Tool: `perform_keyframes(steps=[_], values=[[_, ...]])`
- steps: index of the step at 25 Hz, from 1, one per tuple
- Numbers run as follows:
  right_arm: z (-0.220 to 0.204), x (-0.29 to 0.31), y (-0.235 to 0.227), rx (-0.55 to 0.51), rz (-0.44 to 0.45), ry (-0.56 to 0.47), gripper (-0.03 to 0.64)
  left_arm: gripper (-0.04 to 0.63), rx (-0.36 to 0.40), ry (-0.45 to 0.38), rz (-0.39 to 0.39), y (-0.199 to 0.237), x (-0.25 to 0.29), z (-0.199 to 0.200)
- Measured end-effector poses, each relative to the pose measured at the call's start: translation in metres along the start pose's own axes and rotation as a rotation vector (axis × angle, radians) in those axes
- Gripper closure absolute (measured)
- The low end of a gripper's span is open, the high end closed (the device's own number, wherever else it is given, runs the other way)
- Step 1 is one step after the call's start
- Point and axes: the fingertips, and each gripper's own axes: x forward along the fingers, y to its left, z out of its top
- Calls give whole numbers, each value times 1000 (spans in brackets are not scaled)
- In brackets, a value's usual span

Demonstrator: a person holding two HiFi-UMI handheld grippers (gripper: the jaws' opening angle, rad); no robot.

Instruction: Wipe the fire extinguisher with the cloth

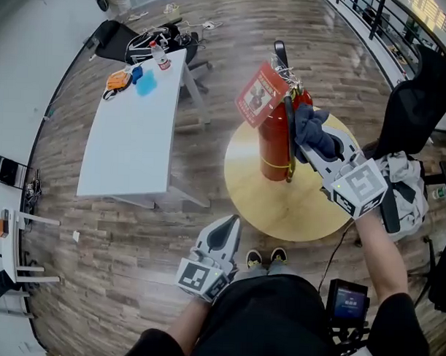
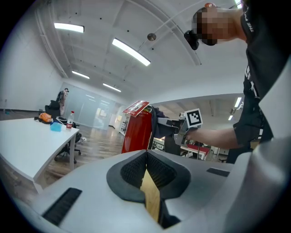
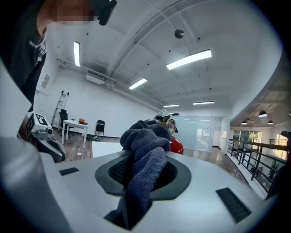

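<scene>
Wood floor, open office. Extinguisher upright on round yellow table, red tag hanging at its top. Right claw clamped on dark blue cloth, cloth bunched against upper side of extinguisher, beside black hose. Left claw pressed together, nothing between, held low just beside table edge, near shoes. White table well apart at left, small items at far end.

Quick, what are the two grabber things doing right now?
Left gripper: jaws closed, holding nothing.
Right gripper: jaws closed on the dark blue cloth, by the fire extinguisher.
</scene>
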Motion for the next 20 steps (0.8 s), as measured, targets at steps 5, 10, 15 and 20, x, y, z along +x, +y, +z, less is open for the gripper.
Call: perform_keyframes(steps=[5, 10, 15, 20], values=[[71, 13, 2, -240, -4, 44, 515, 572, 12, -2, -16, 1, 3, 6], [103, 65, -57, -351, -82, 167, 515, 572, 2, -11, -13, -1, -1, 13], [99, 115, -111, -343, -46, 317, 515, 572, 10, -4, -21, -4, 0, 6], [98, 100, -52, -440, 129, 356, 518, 572, 1, -12, -11, -4, -4, 9]])
